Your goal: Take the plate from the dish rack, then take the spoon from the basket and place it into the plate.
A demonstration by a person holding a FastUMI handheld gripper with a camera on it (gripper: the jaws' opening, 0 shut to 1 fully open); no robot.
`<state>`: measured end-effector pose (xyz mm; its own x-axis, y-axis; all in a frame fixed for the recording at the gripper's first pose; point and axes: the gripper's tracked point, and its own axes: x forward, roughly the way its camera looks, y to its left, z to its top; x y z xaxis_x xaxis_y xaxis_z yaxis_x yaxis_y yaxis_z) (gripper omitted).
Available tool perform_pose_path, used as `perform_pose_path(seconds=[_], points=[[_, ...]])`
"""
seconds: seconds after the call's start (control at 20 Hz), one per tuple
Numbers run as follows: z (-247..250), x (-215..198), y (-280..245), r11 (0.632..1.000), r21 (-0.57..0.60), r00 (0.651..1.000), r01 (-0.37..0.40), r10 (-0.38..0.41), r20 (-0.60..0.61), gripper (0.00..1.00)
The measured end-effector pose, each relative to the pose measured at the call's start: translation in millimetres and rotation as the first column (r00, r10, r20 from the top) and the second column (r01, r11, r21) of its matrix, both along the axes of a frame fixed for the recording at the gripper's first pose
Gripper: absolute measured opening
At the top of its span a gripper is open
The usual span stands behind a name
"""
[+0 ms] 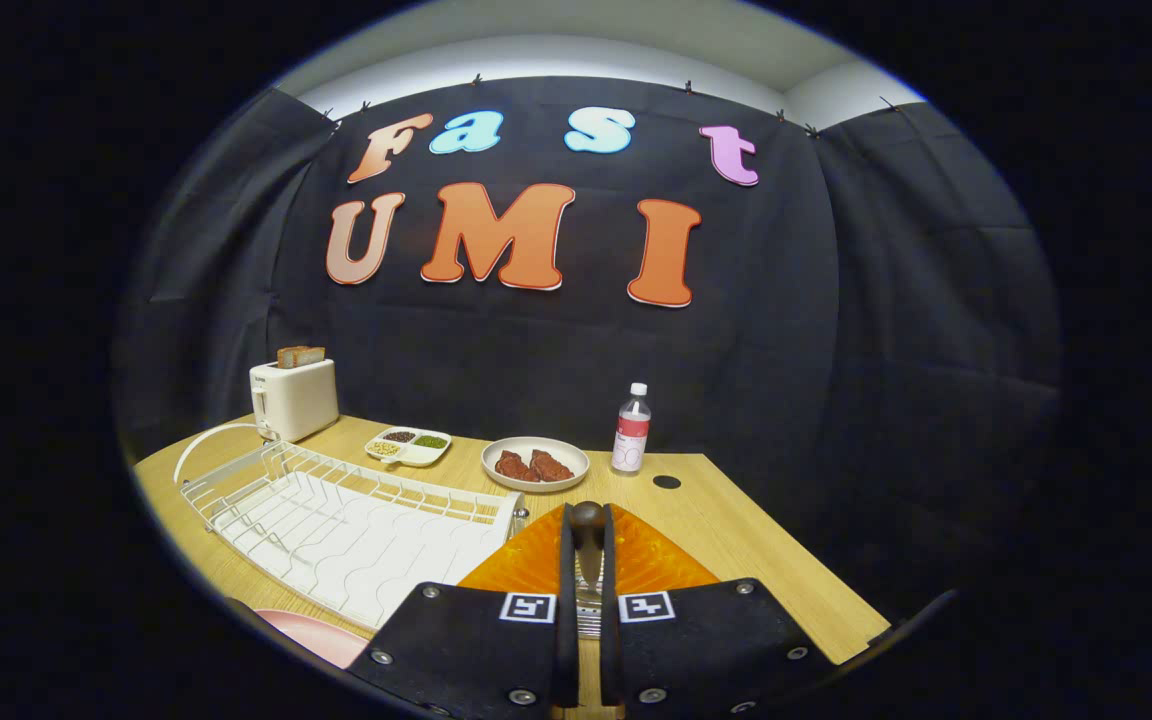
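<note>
My gripper (588, 514) is shut on a spoon (589, 535); its dark rounded end sticks up between the fingertips and a pale shaft runs down the narrow gap. Right behind the fingers stands an orange ribbed basket (656, 560), and a bit of metal mesh (587, 618) shows low in the gap. The edge of a pink plate (308, 636) lies on the table to the left of the fingers, in front of the white wire dish rack (336, 520), whose slots hold nothing.
Beyond the basket stand a plate with two pieces of meat (535, 464), a clear bottle (631, 430), a divided dish of grains (408, 446) and a white toaster with toast (294, 398). The wooden table (766, 560) ends close on the right.
</note>
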<state>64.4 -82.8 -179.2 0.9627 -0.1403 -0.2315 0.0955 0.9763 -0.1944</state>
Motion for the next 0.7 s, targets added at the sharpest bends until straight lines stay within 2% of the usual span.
perform_pose_path(seconds=[0.2,0.45,0.55,0.7], points=[[40.4,-16.5,17.4,0.998,0.033,0.998,-0.048,0.047,0.047,0.09],[68.0,-47.8,66.5,0.973,0.100,0.976,-0.209,0.201,0.086,0.08],[64.7,-60.1,91.7,0.946,0.150,0.958,-0.286,0.277,0.075,0.09],[43.1,-79.3,137.1,0.874,0.220,0.899,-0.433,0.436,0.036,0.08]])
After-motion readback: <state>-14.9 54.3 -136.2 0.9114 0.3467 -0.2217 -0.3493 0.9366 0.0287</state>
